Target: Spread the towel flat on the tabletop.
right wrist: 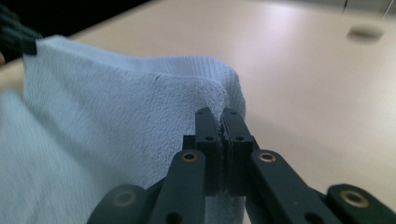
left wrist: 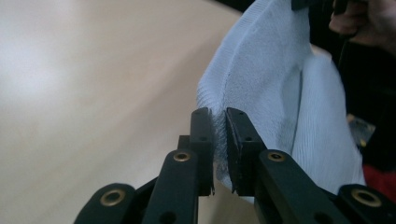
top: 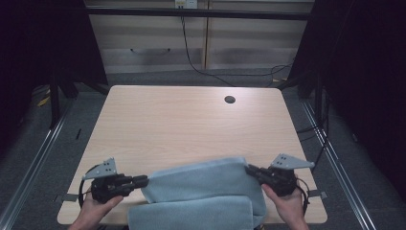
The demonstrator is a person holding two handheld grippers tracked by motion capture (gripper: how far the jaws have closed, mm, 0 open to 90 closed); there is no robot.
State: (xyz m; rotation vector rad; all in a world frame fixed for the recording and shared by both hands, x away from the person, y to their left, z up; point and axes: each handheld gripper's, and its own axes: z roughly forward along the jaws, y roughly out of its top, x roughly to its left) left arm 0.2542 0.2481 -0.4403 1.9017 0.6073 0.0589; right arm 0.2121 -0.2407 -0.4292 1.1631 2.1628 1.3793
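A pale wooden table point(top: 191, 124) seen from above. At the near left, the left gripper point(top: 145, 180) has its jaws clamped on the left corner of a light blue towel point(top: 201, 184). The towel stretches across the table's near edge, its lower part draped over it. At the near right, the right gripper point(top: 250, 170) pinches the towel's right corner. A small dark hole point(top: 230, 99) sits farther back.
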